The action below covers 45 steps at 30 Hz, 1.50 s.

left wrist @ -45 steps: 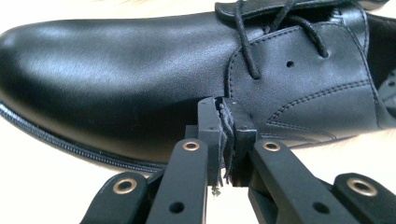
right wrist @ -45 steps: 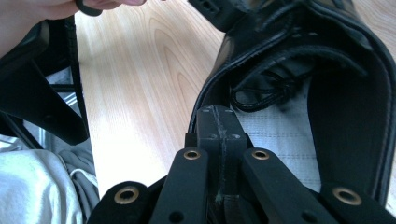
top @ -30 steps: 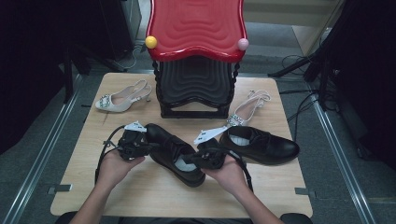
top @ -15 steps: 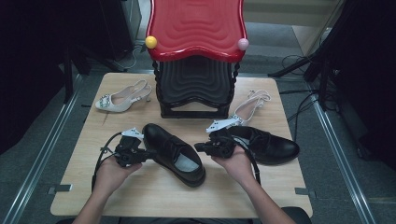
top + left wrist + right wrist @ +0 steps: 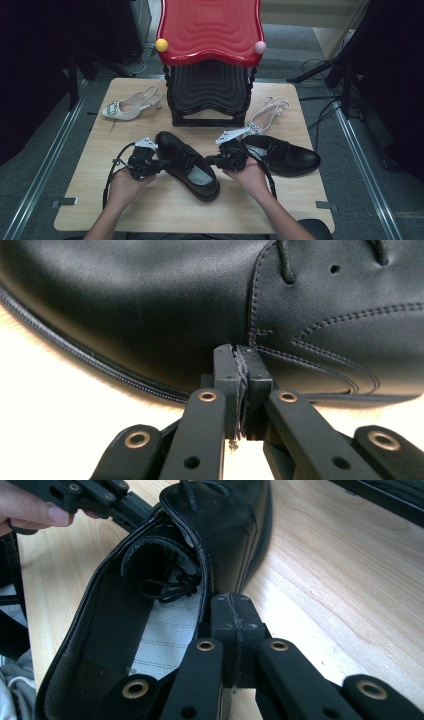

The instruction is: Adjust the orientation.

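Both grippers now flank the near shoe (image 5: 187, 162) at frame centre, the right gripper (image 5: 212, 160) having left the far shoe (image 5: 285, 155). Left gripper (image 5: 165, 163) presses its side, jaws together, gripping nothing. Right jaws are likewise closed against its collar, likely to nudge or straighten it.

Left hand-held gripper (image 5: 241, 390), right hand-held gripper (image 5: 234, 630): jaws apparently closed.

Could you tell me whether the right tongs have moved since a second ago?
Yes. The right tongs have moved away from the person, closer to the black stand, beside the nearer black shoe.
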Motion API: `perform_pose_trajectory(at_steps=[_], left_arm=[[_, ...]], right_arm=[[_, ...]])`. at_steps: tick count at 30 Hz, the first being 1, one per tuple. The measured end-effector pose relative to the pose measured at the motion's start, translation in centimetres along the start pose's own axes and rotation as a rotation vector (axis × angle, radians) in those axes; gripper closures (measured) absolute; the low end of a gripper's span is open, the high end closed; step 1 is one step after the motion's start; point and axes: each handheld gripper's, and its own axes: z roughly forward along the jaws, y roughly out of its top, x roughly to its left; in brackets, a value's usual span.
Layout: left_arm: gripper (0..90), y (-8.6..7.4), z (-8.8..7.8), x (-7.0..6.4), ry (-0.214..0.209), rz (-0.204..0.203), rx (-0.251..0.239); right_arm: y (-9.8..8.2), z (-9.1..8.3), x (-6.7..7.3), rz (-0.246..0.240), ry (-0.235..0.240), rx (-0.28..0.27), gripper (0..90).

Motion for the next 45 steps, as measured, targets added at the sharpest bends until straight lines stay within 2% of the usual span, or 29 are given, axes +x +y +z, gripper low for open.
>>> perform_pose_trajectory(at_steps=[9, 21, 24, 27, 36, 41, 45], left_arm=[[89.0, 0.6, 0.7, 0.0, 0.007, 0.009, -0.007], [89.3, 1.8, 1.5, 0.2, -0.007, 0.027, -0.003], [89.3, 2.2, 1.8, 0.3, -0.012, 0.032, -0.006], [89.3, 2.4, 2.1, 0.5, -0.029, 0.014, -0.012], [89.3, 3.2, 2.7, 0.5, -0.035, 0.031, -0.001], [88.6, 3.6, 3.0, 0.7, -0.039, 0.042, -0.003], [79.9, 3.9, 2.6, 1.6, -0.048, 0.028, 0.012]], right_arm=[[-0.5, -0.3, 0.5, 0.004, -0.012, 0.0, 90.0], [-1.2, -0.7, 1.0, 0.023, -0.009, -0.009, 90.0], [-1.6, -0.8, 1.2, 0.037, -0.002, -0.011, 90.0], [-1.8, -0.9, 1.3, 0.044, 0.0, -0.018, 90.0], [-2.4, -1.1, 2.0, 0.064, 0.014, -0.027, 90.0], [-2.6, -1.0, 2.2, 0.053, 0.022, -0.03, 90.0], [-3.0, -1.6, 1.5, 0.06, 0.002, -0.044, 74.8]])
